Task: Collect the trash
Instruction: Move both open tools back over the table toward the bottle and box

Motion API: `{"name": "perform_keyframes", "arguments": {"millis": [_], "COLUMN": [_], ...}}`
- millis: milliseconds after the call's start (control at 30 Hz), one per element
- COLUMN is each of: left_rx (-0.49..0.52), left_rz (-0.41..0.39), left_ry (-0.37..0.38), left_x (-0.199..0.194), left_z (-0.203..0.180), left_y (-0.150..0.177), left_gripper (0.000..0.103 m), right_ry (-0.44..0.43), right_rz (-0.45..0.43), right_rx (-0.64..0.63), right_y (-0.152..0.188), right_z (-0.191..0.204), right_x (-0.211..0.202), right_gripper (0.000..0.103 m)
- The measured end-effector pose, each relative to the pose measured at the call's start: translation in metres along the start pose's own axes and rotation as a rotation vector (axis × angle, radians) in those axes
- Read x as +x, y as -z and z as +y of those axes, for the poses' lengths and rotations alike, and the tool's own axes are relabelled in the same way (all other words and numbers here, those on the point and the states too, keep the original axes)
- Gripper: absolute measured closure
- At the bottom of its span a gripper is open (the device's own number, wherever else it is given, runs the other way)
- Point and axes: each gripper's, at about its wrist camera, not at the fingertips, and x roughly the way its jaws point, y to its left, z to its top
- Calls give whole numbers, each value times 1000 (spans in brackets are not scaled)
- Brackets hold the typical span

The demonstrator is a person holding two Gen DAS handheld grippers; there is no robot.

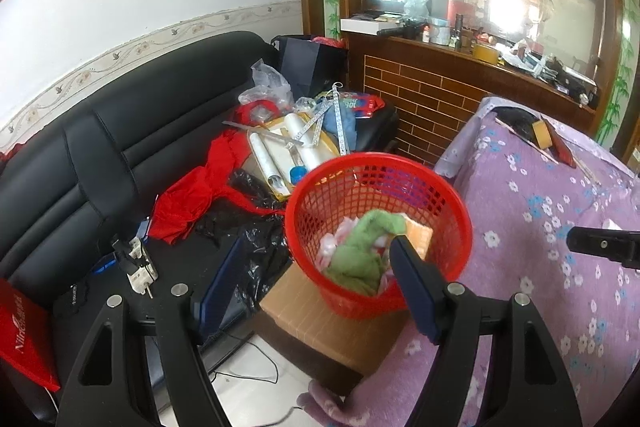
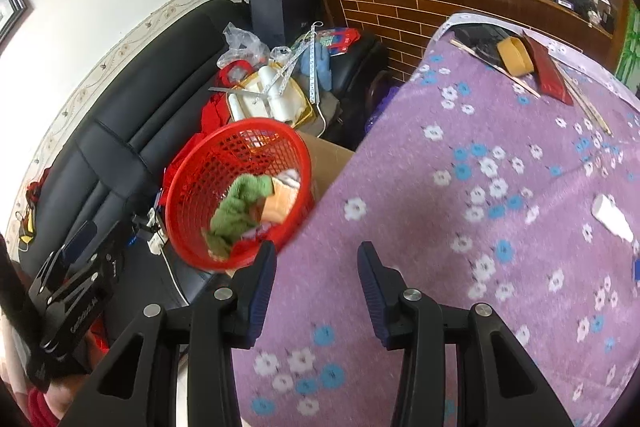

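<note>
Left wrist view: the left gripper (image 1: pixel 316 283) stands with its jaws spread wide, grasping nothing, one blue-padded finger at the near rim of the red basket (image 1: pixel 452 251) and the other well out to the basket's sofa side. The basket sits tilted on a cardboard box (image 1: pixel 296 311), pressed against the purple floral tablecloth (image 1: pixel 540 227). Inside the basket lie a crumpled green cloth (image 1: pixel 360 247), pale tissue scraps (image 1: pixel 334 239) and an orange piece (image 1: pixel 420 233).

Right wrist view: the right gripper (image 2: pixel 316 279) is likewise released, empty, hovering over the tablecloth just table-side of the basket. Farther onto the table from the basket rests a white crumpled scrap (image 2: pixel 612 217). Well beyond the basket, at the table's far end, lie a yellow tape roll (image 2: pixel 516 57) and a red booklet (image 2: pixel 548 71). On the basket's other side runs the black sofa (image 2: pixel 120 131), heaped behind the basket with red fabric (image 1: pixel 192 199), white rolls (image 2: pixel 276 95) and plastic bags (image 2: pixel 240 43).
</note>
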Motion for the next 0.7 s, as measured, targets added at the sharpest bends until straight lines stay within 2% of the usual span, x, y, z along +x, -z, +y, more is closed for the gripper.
{"name": "perform_keyframes", "arguments": {"millis": [133, 400, 600, 700], "left_rx": [24, 89, 200, 296], "left_rz": [3, 18, 14, 23], "left_ry": [13, 100, 238, 334], "left_x": [-9, -23, -39, -43], "left_z": [-13, -62, -131, -178], "left_y": [8, 17, 20, 22], "left_gripper": [30, 30, 30, 30], "right_ry": [6, 48, 116, 164], "right_rz": [1, -4, -49, -65], "right_rx": [32, 156, 280, 355], "right_y": [17, 51, 77, 88], "right_z": [-21, -82, -146, -183], "right_x": [-15, -47, -86, -102], "right_gripper": [57, 57, 58, 58]}}
